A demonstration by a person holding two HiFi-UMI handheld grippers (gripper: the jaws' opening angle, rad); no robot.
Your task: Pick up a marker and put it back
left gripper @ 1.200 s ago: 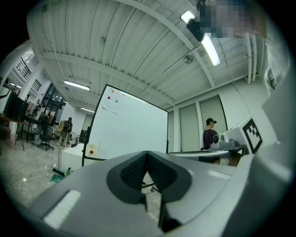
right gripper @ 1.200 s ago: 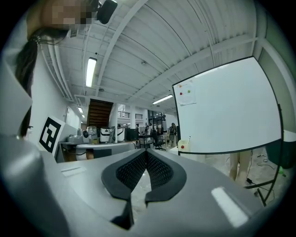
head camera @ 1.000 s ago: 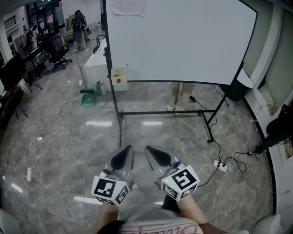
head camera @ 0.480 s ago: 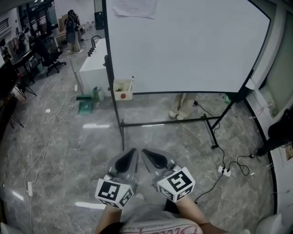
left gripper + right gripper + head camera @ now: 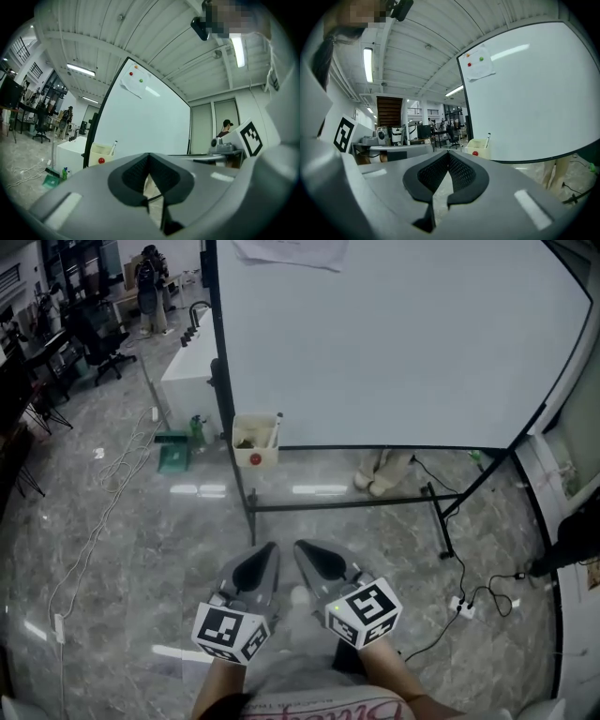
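Observation:
A cream box [image 5: 256, 441] hangs at the lower left corner of the whiteboard [image 5: 394, 343], with a white marker [image 5: 275, 430] standing upright in it. The left gripper view shows the same box [image 5: 101, 153] and marker [image 5: 113, 146], as does the right gripper view, box [image 5: 478, 147] and marker [image 5: 488, 138]. My left gripper [image 5: 265, 547] and right gripper [image 5: 302, 546] are side by side, held low over the floor, well short of the box. Both are shut and empty, the jaw tips meeting in each gripper view [image 5: 149, 154] [image 5: 449, 153].
The whiteboard's black stand [image 5: 347, 504] crosses the floor ahead. A paper sheet [image 5: 291, 251] is pinned at the board's top. A white cabinet [image 5: 187, 371] and a green dustpan [image 5: 173, 451] stand left. A power strip with cables [image 5: 466, 607] lies right. Someone's feet [image 5: 380, 484] show behind the board.
The whiteboard and box have come closer and lower in the head view. Both grippers stay shut, side by side.

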